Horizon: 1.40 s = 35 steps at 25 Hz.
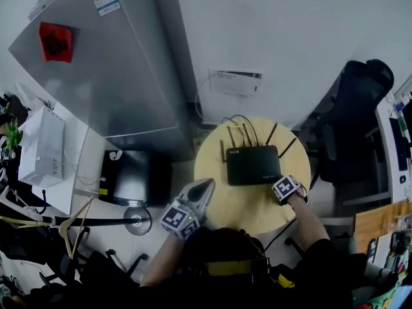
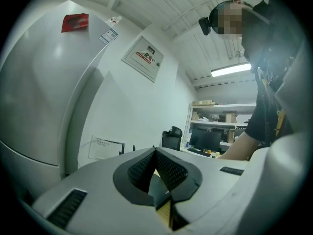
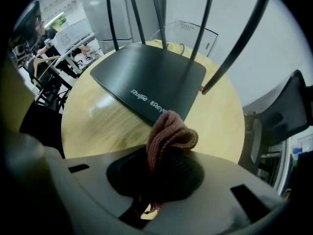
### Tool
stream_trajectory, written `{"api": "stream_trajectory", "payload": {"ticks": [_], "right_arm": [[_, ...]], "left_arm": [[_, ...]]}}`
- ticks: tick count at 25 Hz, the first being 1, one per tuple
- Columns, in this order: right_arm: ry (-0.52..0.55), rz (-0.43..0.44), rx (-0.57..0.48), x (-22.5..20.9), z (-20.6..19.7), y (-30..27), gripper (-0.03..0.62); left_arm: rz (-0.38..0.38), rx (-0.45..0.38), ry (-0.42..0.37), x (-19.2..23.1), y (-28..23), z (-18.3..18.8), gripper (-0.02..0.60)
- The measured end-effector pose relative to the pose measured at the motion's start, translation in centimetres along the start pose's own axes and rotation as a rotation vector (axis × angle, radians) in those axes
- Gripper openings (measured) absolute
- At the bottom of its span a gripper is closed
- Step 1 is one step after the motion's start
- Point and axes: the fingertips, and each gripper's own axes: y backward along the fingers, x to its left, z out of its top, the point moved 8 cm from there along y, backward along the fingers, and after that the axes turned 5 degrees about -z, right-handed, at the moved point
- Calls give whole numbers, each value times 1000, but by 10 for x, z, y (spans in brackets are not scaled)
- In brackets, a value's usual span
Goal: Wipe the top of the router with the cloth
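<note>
A black router (image 1: 253,164) with several upright antennas lies at the middle of a round wooden table (image 1: 225,201). In the right gripper view the router (image 3: 146,80) sits just ahead of the jaws, logo side towards me. My right gripper (image 1: 279,181) is at the router's front right corner, shut on a bunched reddish-brown knitted cloth (image 3: 168,133). The cloth sticks out of the right gripper (image 3: 164,153) and hangs just short of the router's near edge. My left gripper (image 1: 207,185) hovers at the table's left rim, tilted upward. In its own view the left gripper (image 2: 155,153) is shut and holds nothing.
A tall grey fridge (image 1: 96,63) stands to the left behind the table. A black office chair (image 1: 354,108) is on the right, and a black box (image 1: 132,176) sits on the floor at the left. Cables (image 1: 241,121) loop behind the router towards a white wall panel (image 1: 237,82).
</note>
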Motion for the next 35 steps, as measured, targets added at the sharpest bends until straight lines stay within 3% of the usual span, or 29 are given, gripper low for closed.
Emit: {"api": "stream_trajectory", "payload": {"ticks": [14,22,29,35], "right_arm": [[-360,-26,28,22,6,5,61],[-439,0,9,55,29,8,63],[-517,23,-44,70,37,6,63],[-502,39,-43,86,46,8,61]], "left_arm": [[-113,26,-28,50,-3,8,-2],[-258,65,-52,64,-23,6,-2],[-346,101,-22,59,-39,11,-2],[-335,83,3,75,-34,11,-2]]}}
